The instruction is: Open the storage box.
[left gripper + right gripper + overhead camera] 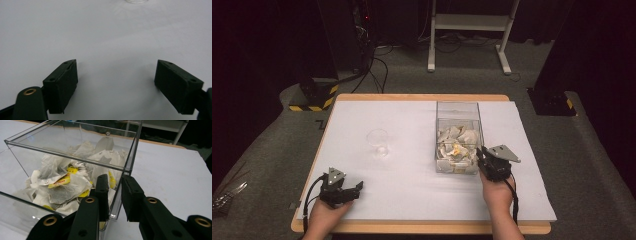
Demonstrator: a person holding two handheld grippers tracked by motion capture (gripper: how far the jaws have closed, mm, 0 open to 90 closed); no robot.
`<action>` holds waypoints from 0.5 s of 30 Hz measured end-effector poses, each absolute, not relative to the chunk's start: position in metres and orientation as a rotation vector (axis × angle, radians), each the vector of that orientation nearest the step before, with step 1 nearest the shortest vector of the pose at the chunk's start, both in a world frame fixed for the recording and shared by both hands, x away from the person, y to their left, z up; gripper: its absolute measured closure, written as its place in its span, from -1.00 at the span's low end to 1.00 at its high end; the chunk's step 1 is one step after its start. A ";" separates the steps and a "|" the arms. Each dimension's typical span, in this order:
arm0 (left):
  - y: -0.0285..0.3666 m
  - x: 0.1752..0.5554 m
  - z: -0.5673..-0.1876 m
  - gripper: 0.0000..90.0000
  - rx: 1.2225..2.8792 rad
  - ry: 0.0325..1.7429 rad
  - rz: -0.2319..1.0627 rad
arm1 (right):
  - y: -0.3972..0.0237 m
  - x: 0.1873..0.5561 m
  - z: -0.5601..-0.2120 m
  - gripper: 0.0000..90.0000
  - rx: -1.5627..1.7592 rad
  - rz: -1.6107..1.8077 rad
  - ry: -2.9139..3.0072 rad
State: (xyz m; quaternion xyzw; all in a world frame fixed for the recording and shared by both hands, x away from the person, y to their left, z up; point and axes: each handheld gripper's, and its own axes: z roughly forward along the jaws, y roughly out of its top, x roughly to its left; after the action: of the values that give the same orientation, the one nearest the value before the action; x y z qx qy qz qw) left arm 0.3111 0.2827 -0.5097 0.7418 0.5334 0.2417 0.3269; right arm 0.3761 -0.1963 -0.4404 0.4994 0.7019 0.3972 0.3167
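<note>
Right hand-held gripper (115, 195) clamped on the clear acrylic tea-bag box's wall (125, 170), left hand-held gripper (116, 82) open: pulling may tip the box.

Box (458, 111): clear plastic, open-topped, standing upright on the white table's right half, its near right wall sitting between two black jaws. Teabags (65, 185): white with yellow tags, lying heaped loosely inside.

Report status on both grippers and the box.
Right gripper clamped on clear box wall. Left gripper open, idle on table. Tea bags inside.
</note>
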 end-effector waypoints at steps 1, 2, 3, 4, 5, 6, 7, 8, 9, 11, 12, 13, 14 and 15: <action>0.283 0.311 -0.510 -0.57 1.942 1.397 0.635 | -0.196 0.377 -0.441 0.67 1.312 1.040 1.850; 0.283 0.311 -0.510 -0.57 1.944 1.396 0.633 | -0.196 0.377 -0.442 0.68 1.314 1.036 1.854; 0.283 0.311 -0.510 -0.57 1.943 1.397 0.633 | -0.197 0.377 -0.443 0.69 1.314 1.045 1.851; 0.283 0.311 -0.510 -0.57 1.942 1.397 0.635 | -0.197 0.377 -0.443 0.69 1.312 1.043 1.850; 0.283 0.311 -0.510 -0.57 1.942 1.397 0.635 | -0.197 0.377 -0.443 0.69 1.312 1.043 1.850; 0.283 0.311 -0.510 -0.57 1.942 1.396 0.635 | -0.197 0.376 -0.443 0.70 1.315 1.043 1.852; 0.283 0.311 -0.510 -0.57 1.942 1.396 0.634 | -0.197 0.376 -0.443 0.70 1.315 1.043 1.852; 0.283 0.311 -0.510 -0.57 1.943 1.396 0.633 | -0.198 0.375 -0.443 0.71 1.314 1.042 1.851; 0.283 0.311 -0.510 -0.57 1.942 1.396 0.635 | -0.198 0.375 -0.443 0.71 1.314 1.042 1.851; 0.283 0.311 -0.510 -0.57 1.943 1.396 0.634 | -0.199 0.374 -0.443 0.72 1.314 1.046 1.851; 0.283 0.311 -0.510 -0.57 1.948 1.394 0.634 | -0.200 0.373 -0.444 0.72 1.313 1.052 1.851; 0.283 0.311 -0.510 -0.57 1.948 1.394 0.633 | -0.201 0.372 -0.444 0.72 1.309 1.054 1.853; 0.283 0.311 -0.509 -0.57 1.949 1.394 0.632 | -0.201 0.372 -0.444 0.72 1.305 1.054 1.854; 0.283 0.311 -0.510 -0.57 1.943 1.395 0.634 | -0.201 0.370 -0.444 0.71 1.307 1.059 1.856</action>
State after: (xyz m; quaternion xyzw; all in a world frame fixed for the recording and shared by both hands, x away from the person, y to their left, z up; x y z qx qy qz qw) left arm 0.3113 0.2827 -0.5097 0.7419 0.5328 0.2423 0.3273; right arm 0.3705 -0.2012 -0.4441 0.4956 0.7039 0.4014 0.3129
